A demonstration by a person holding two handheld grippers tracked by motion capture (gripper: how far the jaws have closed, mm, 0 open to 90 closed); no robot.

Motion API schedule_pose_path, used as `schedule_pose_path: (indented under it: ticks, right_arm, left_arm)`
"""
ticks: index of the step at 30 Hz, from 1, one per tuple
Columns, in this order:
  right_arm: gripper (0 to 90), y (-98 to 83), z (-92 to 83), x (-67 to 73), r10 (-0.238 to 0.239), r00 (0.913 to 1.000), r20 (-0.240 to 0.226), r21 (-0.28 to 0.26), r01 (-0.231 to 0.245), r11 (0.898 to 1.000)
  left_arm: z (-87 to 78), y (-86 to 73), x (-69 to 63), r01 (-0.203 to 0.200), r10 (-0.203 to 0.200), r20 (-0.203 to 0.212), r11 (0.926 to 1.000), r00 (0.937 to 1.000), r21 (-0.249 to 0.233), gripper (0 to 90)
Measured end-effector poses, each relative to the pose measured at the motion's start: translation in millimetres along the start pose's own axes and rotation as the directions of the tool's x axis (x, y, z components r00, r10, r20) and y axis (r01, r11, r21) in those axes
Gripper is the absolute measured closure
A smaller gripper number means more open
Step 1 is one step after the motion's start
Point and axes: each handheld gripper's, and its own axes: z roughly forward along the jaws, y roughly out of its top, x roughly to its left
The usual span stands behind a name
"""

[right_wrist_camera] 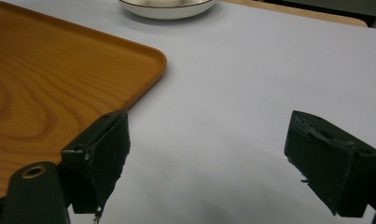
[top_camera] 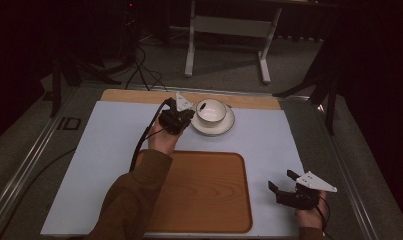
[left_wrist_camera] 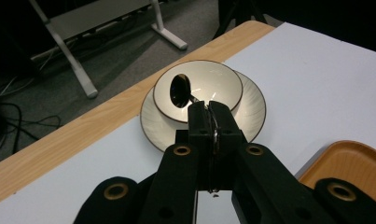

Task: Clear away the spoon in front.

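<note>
A cream cup [top_camera: 212, 112] with a dark rim stands on a matching saucer [top_camera: 214, 128] at the far middle of the white mat. A dark metal spoon [left_wrist_camera: 180, 89] has its bowl inside the cup [left_wrist_camera: 209, 84], leaning on the rim. My left gripper [left_wrist_camera: 208, 106] is shut on the spoon's handle, just this side of the cup. In the high view the left gripper [top_camera: 189, 115] sits at the saucer's left edge. My right gripper [top_camera: 282, 180] rests open near the mat's front right corner. Nothing lies between the fingers of the right gripper [right_wrist_camera: 209, 140].
A wooden tray [top_camera: 204, 190] lies at the front middle of the mat, between the two hands; its corner [right_wrist_camera: 143, 56] is just left of the right gripper. The table's wooden far edge [left_wrist_camera: 83, 135] runs behind the saucer [left_wrist_camera: 251, 109]. A stand's legs are on the floor beyond.
</note>
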Motion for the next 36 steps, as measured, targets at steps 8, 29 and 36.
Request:
schedule_pose_path:
  ticks: [8,29,36]
  right_arm:
    - [14.0,0.1,-0.2,0.1,0.0,1.0,0.0,0.0,0.0,1.0]
    - [14.0,-0.1,-0.3,0.1,0.002,1.0,0.0,-0.005,-0.002,1.0]
    - [14.0,-0.1,-0.2,0.1,0.002,1.0,0.0,-0.006,-0.002,1.0]
  left_arm:
    - [-13.2,-2.9,5.0,0.001,-0.001,-0.011,0.9999,0.9999,-0.012,89.0]
    - [-56.0,-25.8,22.1,0.029,-0.032,-0.059,0.9985,0.9977,-0.046,89.0]
    - [-68.9,-38.3,28.4,0.049,-0.054,-0.08,0.9973,0.9954,-0.054,89.0]
